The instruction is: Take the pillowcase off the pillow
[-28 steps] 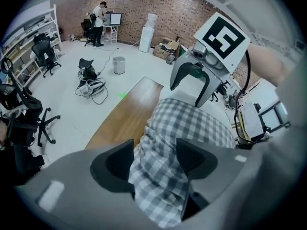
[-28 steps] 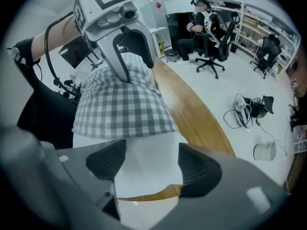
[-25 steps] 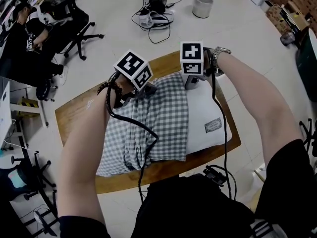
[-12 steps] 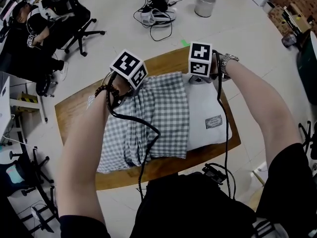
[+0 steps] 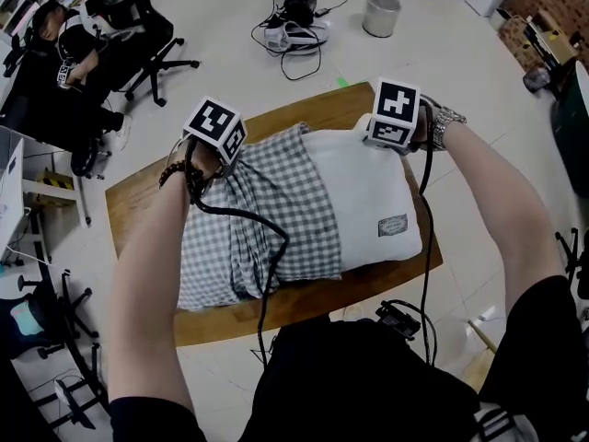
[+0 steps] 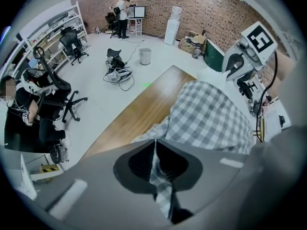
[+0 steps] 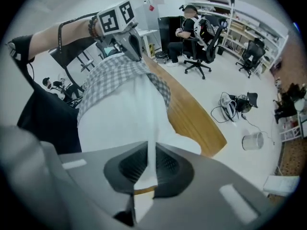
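Note:
A white pillow (image 5: 368, 191) lies on the wooden table (image 5: 138, 201), its left part still inside a grey-and-white checked pillowcase (image 5: 267, 224). My left gripper (image 5: 224, 166) is shut on a pinch of the checked cloth (image 6: 211, 114) at the far left corner; a strip of check runs between its jaws (image 6: 154, 147). My right gripper (image 5: 370, 142) is shut on the far right corner of the pillow, with white fabric (image 7: 124, 114) pinched between its jaws (image 7: 149, 152). The pillowcase (image 7: 115, 75) stretches away from it toward the left gripper (image 7: 134, 47).
A small label (image 5: 394, 226) sits on the pillow's bare end. A grey bin (image 5: 381, 13) and a heap of cables (image 5: 293, 28) lie on the floor beyond the table. Office chairs (image 5: 152, 58) and a seated person (image 5: 55, 44) are at the far left.
The left gripper has pulled the checked pillowcase to the left while the right gripper moved right with the pillow corner. More white pillow now shows.

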Demonstrator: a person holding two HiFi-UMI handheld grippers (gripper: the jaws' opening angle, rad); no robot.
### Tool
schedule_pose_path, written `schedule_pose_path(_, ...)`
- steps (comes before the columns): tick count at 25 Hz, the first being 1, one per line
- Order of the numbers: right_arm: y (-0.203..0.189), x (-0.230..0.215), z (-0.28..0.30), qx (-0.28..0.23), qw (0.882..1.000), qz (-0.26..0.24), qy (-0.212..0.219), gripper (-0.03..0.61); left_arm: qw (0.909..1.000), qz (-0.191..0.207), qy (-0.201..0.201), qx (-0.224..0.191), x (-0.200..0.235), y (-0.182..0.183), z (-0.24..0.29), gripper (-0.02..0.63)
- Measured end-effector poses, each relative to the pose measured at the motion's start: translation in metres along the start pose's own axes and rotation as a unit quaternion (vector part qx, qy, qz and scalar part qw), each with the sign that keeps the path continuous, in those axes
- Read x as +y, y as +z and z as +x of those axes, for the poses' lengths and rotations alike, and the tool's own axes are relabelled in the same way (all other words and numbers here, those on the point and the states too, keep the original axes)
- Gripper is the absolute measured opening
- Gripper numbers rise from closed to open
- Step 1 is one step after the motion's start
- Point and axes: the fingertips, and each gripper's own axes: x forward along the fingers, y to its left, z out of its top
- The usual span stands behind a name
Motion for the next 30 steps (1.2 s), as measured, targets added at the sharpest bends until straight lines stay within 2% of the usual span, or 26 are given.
schedule_pose_path(6, -0.017, -0.004, -0.009, 0.003, 0.999, 0.007, -0.034, 0.017, 0.9991, -0.028, 0.03, 0.003, 0.018, -0.028, -0.008, 0.012)
schedule_pose_path(15, -0.045, -0.022, -0.004, -0.012, 0.998, 0.049, -0.04, 0.018, 0.9966, -0.067, 0.048, -0.007, 0.029, -0.053, -0.009, 0.012)
schedule_pose_path(20, -0.04, -0.021, 0.012, -0.03, 0.997, 0.046, -0.055, 0.024, 0.9965, -0.062, 0.053, -0.02, 0.019, -0.057, -0.009, 0.012)
schedule_pose_path(22, -0.035, -0.021, 0.014, -0.046, 0.996, 0.039, -0.067, 0.046, 0.9964, -0.052, 0.054, -0.039, 0.012, -0.049, -0.012, 0.015)
schedule_pose_path(27, -0.027, -0.019, 0.014, -0.094, 0.99, 0.024, -0.1, 0.165, 0.991, -0.038, 0.087, -0.094, -0.004, -0.033, -0.018, 0.032)
schedule_pose_path(30, -0.026, -0.014, 0.006, -0.112, 0.986, 0.014, -0.124, 0.192, 0.9871, -0.032, 0.099, -0.122, -0.017, -0.027, -0.026, 0.049)
